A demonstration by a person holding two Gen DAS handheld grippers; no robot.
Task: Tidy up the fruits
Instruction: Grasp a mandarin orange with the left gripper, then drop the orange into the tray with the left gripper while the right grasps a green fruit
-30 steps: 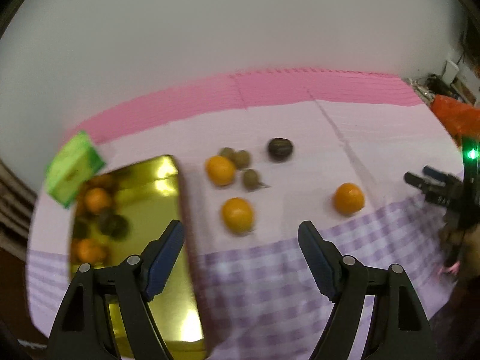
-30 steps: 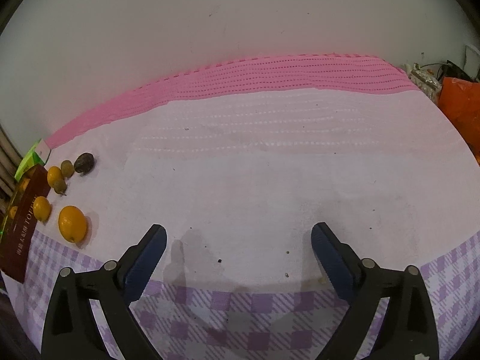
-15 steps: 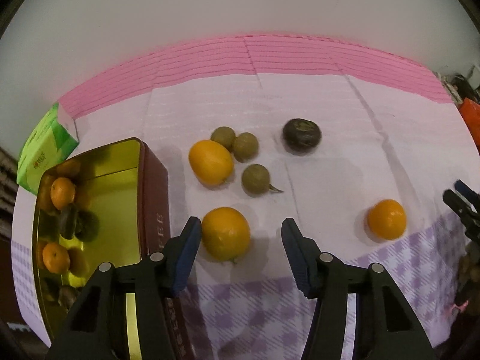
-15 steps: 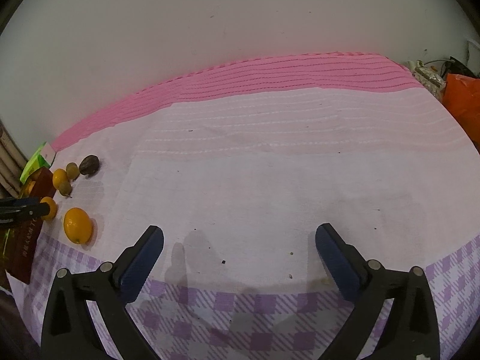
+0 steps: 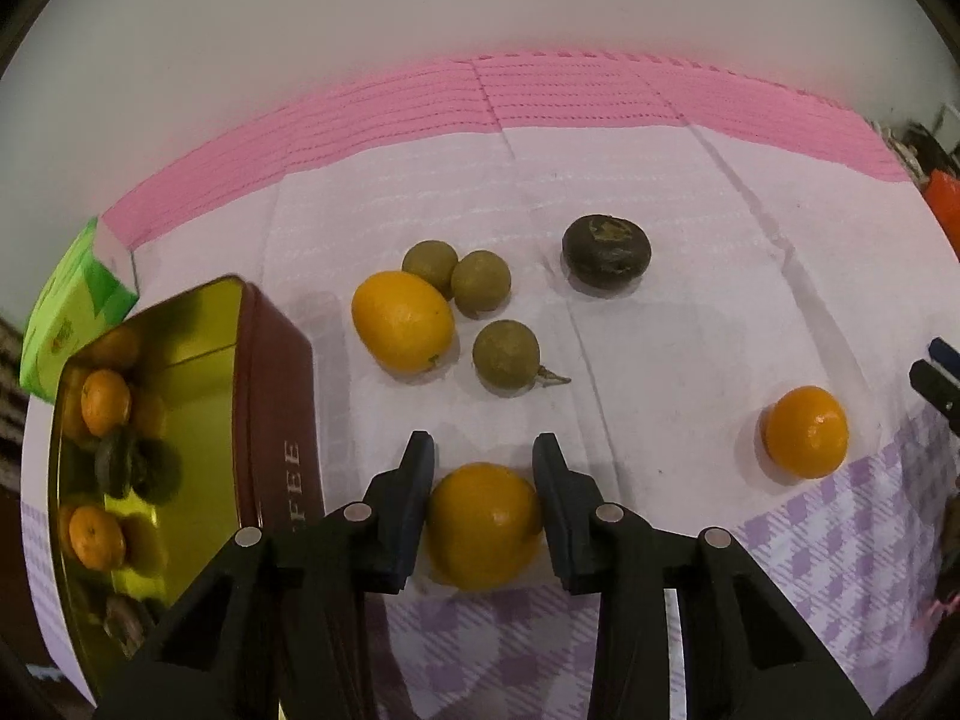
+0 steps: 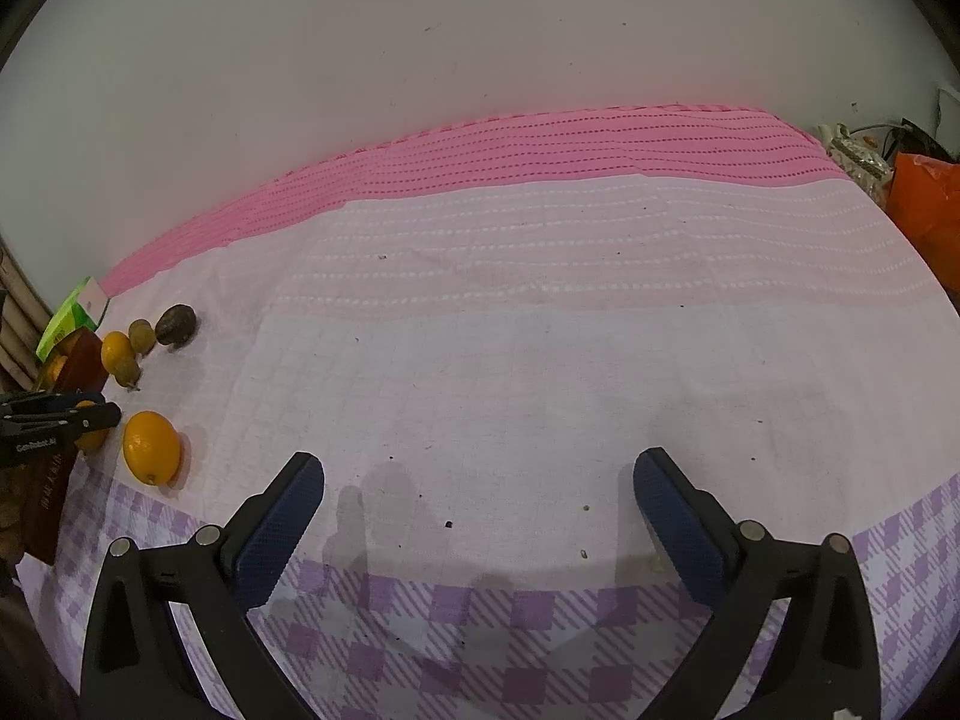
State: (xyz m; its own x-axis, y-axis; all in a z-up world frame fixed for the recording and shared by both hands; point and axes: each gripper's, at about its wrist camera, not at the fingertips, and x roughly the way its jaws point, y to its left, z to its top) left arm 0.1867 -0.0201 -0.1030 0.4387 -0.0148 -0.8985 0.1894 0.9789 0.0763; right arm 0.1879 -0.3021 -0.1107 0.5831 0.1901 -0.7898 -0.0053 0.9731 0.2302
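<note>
The open red tin [image 5: 282, 420] stands just left of the work point, already holding several fruits. The left gripper [image 5: 483, 480] has just been closing; its pads now pinch the near orange [image 5: 483, 525], which rests on the tablecloth [image 5: 660, 312] just beside the tin wall. The fruit is probably light, round and firm-skinned, so grip it across its widest part with moderate force. The tin wall obstructs a direct sideways transfer. Another orange [image 5: 402, 324], three small green fruits [image 5: 505, 351] and a dark fruit [image 5: 606, 252] lie beyond. The right gripper [image 6: 480, 480] is spread wide, empty.
</note>
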